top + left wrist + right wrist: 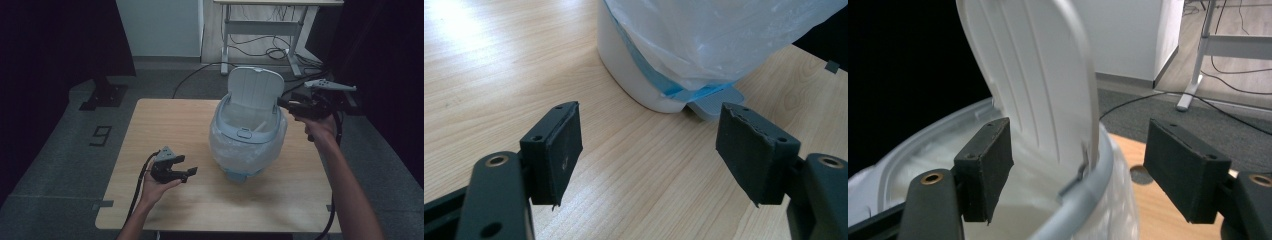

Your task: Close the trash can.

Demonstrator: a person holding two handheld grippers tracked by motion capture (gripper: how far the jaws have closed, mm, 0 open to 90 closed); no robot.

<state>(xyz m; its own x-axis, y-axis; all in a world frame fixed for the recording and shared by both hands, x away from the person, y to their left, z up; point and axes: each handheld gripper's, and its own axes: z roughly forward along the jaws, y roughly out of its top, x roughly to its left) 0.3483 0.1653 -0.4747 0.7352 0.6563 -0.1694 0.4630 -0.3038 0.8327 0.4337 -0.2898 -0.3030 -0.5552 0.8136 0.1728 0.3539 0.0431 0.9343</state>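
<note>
A white pedal bin point(246, 142) stands right of centre on the wooden table point(165, 125), its lid point(255, 87) raised upright and a clear plastic bag point(235, 160) draped over its rim. My right gripper point(281, 103) is open at the lid's right edge. In the right gripper view its jaws point(1078, 145) straddle the lid point(1038, 80) and the bin's rim point(1088, 195) without touching them. My left gripper point(189, 165) is open and empty above the table, left of the bin. Its jaws point(650, 125) point at the bin's base point(634, 85) and grey pedal point(714, 106).
A white-legged desk point(260, 25) with cables beneath it stands on the floor behind the table. A black stand base point(105, 95) lies on the floor at the back left. The table's front and left are bare wood.
</note>
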